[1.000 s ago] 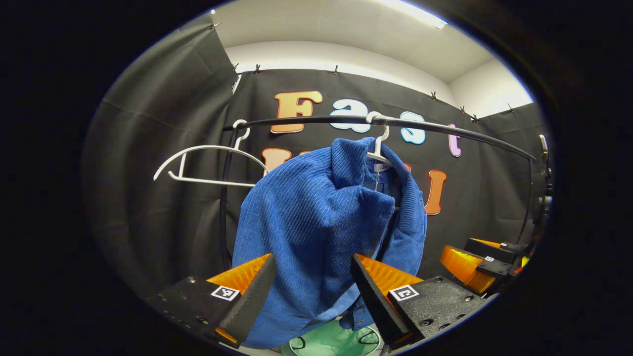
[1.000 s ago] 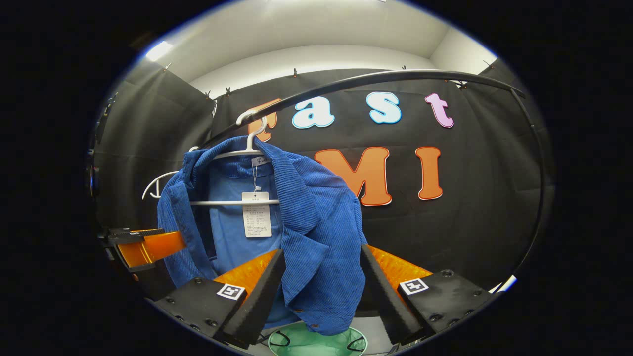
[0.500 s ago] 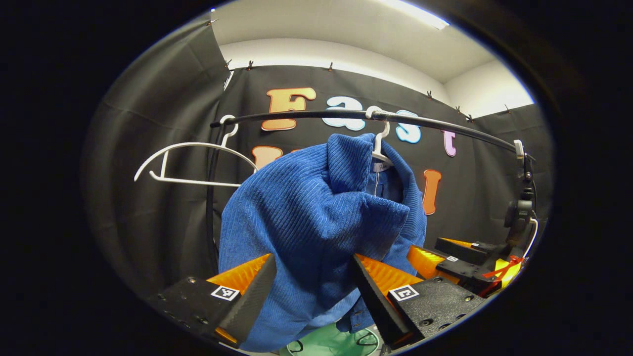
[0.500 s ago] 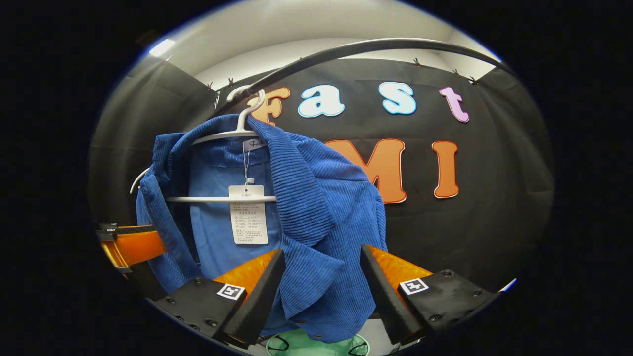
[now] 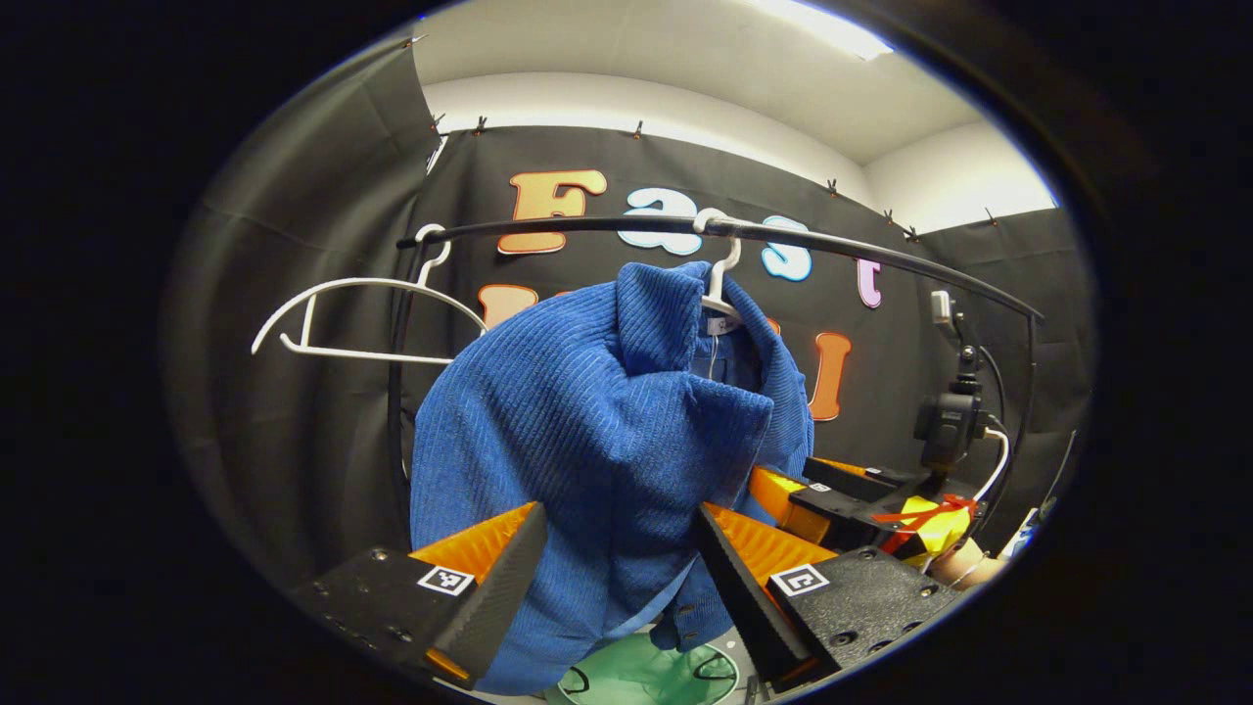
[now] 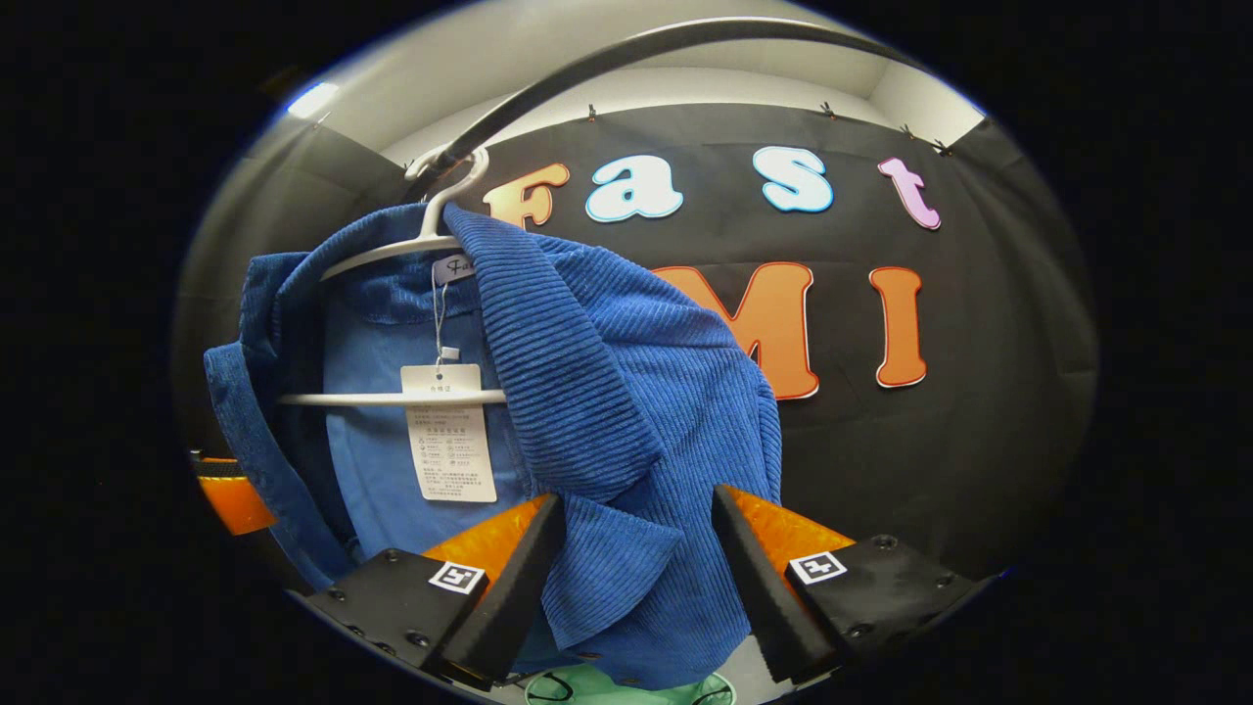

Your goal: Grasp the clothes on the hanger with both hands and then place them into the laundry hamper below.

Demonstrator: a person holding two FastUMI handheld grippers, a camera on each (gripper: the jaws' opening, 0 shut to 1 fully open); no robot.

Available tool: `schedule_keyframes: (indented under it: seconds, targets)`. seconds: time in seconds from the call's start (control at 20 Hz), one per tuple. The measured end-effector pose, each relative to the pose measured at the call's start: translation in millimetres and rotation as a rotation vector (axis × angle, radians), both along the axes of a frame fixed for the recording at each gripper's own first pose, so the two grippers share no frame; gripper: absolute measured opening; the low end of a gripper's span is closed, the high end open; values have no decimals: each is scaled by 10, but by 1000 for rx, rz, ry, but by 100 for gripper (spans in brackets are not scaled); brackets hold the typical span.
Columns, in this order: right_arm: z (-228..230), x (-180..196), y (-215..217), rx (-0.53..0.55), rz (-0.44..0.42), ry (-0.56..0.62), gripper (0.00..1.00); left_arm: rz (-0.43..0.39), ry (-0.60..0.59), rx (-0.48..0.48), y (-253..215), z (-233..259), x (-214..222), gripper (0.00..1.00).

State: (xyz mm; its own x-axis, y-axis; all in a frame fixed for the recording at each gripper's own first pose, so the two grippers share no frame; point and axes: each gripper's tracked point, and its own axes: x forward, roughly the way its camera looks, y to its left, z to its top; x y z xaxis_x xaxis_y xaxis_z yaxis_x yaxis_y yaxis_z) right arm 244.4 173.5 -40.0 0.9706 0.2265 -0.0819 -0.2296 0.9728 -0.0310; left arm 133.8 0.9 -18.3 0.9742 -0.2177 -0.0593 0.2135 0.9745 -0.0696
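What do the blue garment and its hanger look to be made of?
Blue garment: looks like corduroy, matte, with fine parallel ribs; a smoother lining shows inside. Hanger: probably plastic, white, smooth, slightly glossy, thin and moulded in one piece with its hook.

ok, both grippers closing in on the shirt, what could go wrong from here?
1. The blue shirt is looped over the white hanger; a straight downward pull could drag the hanger off the rail.
2. Both grippers are open around loose folds, so either may pinch only an edge.
3. The paper tag could snag.
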Motion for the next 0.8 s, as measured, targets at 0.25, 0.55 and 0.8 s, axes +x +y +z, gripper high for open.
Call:
schedule_keyframes:
  seconds: [0.25, 0.55, 0.8]
  targets:
    - [-62, 126, 92, 53, 106, 44, 99, 67, -4, 17, -51, 29, 6, 92]
    - [-93, 109, 202, 77, 248, 85, 63, 181, -43, 57, -22, 125, 190, 92]
    - [-60, 35, 197, 128, 315, 104, 20, 222, -57, 65, -17, 120, 380, 94]
